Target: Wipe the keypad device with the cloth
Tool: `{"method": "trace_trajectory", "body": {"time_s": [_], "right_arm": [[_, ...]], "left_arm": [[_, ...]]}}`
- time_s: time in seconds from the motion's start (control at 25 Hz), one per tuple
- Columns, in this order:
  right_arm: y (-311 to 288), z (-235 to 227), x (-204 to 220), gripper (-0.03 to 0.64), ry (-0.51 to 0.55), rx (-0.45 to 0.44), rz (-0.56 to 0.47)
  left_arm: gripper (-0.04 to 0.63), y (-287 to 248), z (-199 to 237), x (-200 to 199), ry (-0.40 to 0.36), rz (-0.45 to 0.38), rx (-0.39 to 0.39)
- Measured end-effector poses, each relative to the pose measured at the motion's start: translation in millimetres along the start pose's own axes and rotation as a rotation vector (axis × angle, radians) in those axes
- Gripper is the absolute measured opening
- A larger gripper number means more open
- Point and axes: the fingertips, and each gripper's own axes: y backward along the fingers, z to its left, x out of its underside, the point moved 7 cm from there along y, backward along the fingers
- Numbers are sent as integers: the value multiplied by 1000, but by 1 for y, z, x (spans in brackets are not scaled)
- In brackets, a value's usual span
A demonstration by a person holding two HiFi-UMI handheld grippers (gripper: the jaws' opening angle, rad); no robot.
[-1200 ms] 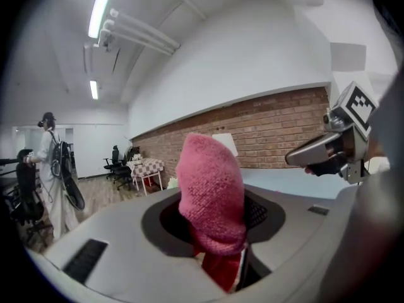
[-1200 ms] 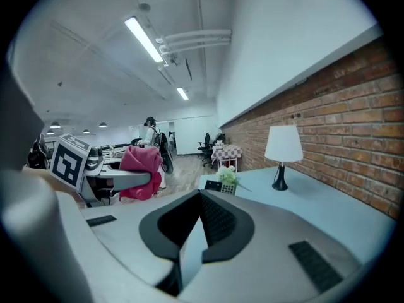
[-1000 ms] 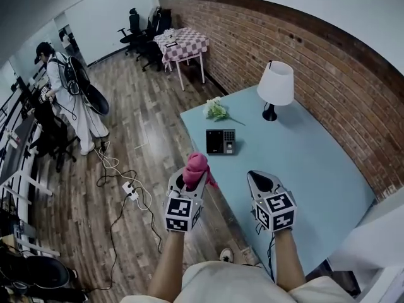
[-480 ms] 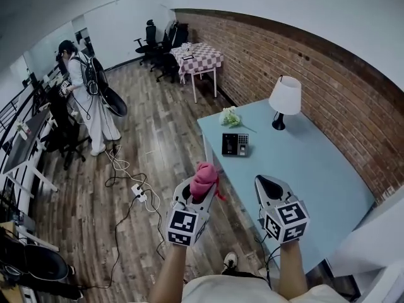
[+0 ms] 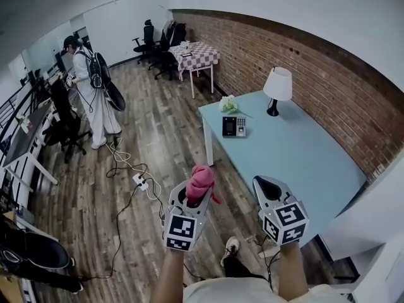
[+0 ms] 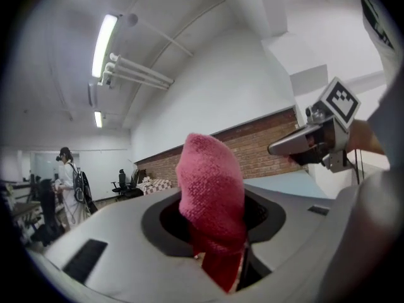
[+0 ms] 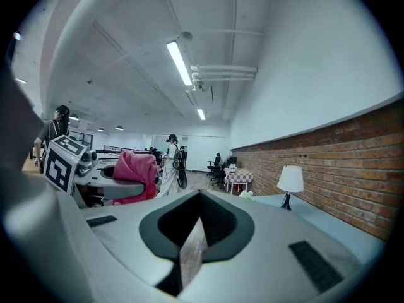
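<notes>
The left gripper [image 5: 201,188] is clamped on the pink cloth [image 5: 200,183]; the right gripper [image 5: 263,183] has its jaws pressed together, empty. The keypad device [image 5: 234,126] lies on the blue table [image 5: 297,156], well apart from both.

The cloth [image 6: 211,194] is pink, with a rough looped weave like a towel. The left gripper [image 5: 191,199] and the right gripper [image 7: 193,242] have shells of smooth, matt grey plastic. The table [image 5: 297,150] top is smooth, matt light blue. The floor [image 5: 158,137] is wood planks with a soft shine; the wall [image 5: 328,68] is rough brick.
</notes>
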Motion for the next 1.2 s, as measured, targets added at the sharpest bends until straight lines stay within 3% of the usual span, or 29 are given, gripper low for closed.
{"method": "trace_trajectory", "body": {"time_s": [0.12,0.48,1.2], "right_arm": [[32,25,-4,12,16,-29,-18],[97,58,-7,11,57,-8,-40],[115,77,12,11,134,-2,14]], "left_arm": [[198,35,-15,-3,-31,7,-5],[199,100,-47,-17,28,-39,10],[199,129,-67,-8,33,-24,0]]}}
